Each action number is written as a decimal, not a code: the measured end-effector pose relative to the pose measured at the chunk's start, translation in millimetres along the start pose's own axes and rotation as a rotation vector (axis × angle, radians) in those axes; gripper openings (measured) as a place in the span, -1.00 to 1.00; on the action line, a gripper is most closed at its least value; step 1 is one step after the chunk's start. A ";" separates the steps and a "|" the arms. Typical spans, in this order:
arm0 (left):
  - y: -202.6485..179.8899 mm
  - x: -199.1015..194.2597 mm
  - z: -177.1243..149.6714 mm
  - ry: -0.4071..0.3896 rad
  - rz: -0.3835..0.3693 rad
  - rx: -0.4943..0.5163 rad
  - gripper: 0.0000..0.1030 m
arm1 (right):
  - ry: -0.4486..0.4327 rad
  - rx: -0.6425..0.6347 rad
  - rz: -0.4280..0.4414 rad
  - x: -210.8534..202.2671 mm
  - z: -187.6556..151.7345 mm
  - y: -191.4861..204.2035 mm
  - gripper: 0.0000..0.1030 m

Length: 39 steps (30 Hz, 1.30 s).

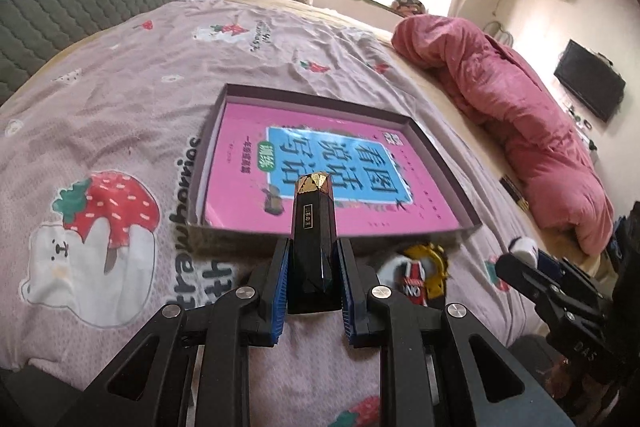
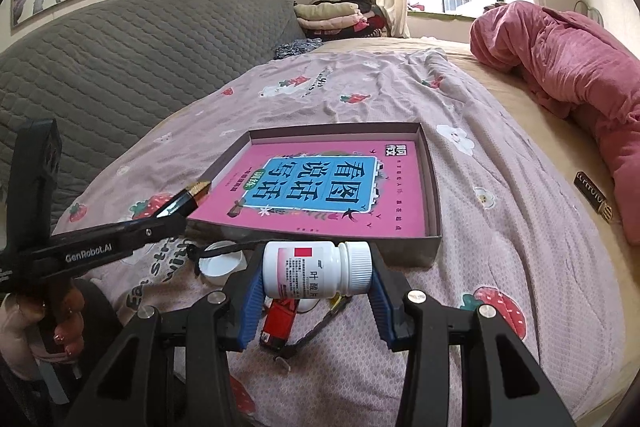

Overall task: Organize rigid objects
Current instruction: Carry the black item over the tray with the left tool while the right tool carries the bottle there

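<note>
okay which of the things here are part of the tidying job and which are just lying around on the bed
Part of the job:
black faceted tube, in the left hand-held gripper
white pill bottle, in the right hand-held gripper
shallow box holding the pink book

Lying about:
rolled pink quilt
folded clothes

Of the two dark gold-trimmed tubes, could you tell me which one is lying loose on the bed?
The black gold-lettered tube beside the pink duvet; the other is gripped.

Both wrist views look low across the bed (image 1: pixel 120 75), sharing the box (image 2: pixel 434 187).
</note>
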<state>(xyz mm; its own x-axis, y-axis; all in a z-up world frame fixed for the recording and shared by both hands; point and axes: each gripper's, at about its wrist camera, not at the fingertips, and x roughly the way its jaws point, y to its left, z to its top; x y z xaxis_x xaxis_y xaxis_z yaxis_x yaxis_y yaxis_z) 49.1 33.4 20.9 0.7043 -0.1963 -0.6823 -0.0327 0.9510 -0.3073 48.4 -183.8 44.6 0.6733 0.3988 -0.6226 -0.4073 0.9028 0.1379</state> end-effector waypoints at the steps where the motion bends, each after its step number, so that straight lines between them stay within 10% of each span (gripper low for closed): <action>1: 1.6 1.3 1.3 -0.006 0.003 -0.004 -0.57 | -0.001 -0.001 -0.004 0.9 0.5 -0.2 -0.10; 39: 37.0 75.9 30.2 0.017 0.087 -0.033 -0.57 | 0.014 0.045 -0.133 56.5 28.3 -24.5 -0.10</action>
<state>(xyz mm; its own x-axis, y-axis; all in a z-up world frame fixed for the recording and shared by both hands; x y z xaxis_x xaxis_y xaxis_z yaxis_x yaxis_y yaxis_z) 122.8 60.9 -22.2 0.6860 -0.1174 -0.7181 -0.1167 0.9564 -0.2677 114.0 -178.9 27.8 0.7108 0.2736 -0.6480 -0.2871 0.9539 0.0878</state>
